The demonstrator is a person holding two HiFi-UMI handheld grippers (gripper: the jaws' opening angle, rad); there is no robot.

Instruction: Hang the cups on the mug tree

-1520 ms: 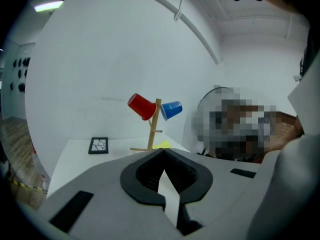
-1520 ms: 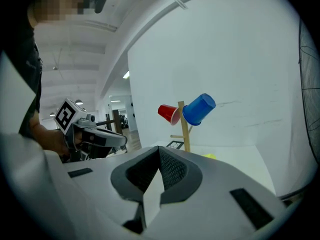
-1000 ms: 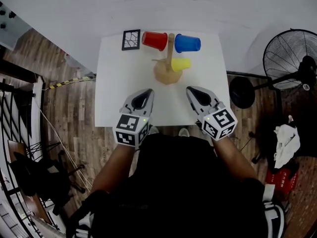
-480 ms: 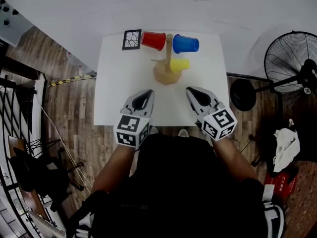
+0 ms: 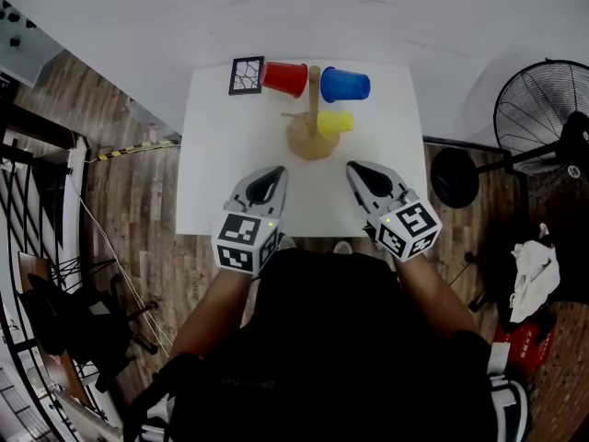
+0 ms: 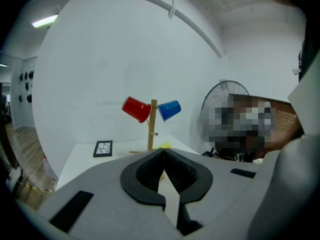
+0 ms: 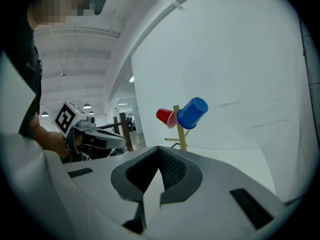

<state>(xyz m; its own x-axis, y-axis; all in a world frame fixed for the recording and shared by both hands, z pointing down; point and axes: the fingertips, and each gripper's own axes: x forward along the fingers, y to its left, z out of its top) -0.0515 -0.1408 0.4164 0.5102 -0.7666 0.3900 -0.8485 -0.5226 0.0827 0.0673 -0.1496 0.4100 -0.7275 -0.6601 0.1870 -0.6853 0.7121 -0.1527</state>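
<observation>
The wooden mug tree (image 5: pixel 314 109) stands at the far middle of the white table (image 5: pixel 230 173): a round base, a slim upright post and short pegs. All three cups hang on it. The red cup (image 5: pixel 286 77) sits on an upper peg at the post's left and the blue cup (image 5: pixel 346 84) on an upper peg at its right. Both are tilted, with their mouths toward the post and their bottoms pointing outward. The yellow cup (image 5: pixel 335 122) hangs lower on the right side, close above the base, while a bare peg sticks out to the left at about the same height. A small black-framed card (image 5: pixel 245 75) with a cracked pattern lies just beside the red cup, at the table's far left corner.

Both grippers hover over the near edge of the table, well apart from the tree and pointing toward it. The left gripper (image 5: pixel 274 170) has its jaws pressed together with nothing between them, and the right gripper (image 5: pixel 353 166) is likewise closed tight and empty. A standing fan (image 5: pixel 541 109) is on the floor to the right of the table
</observation>
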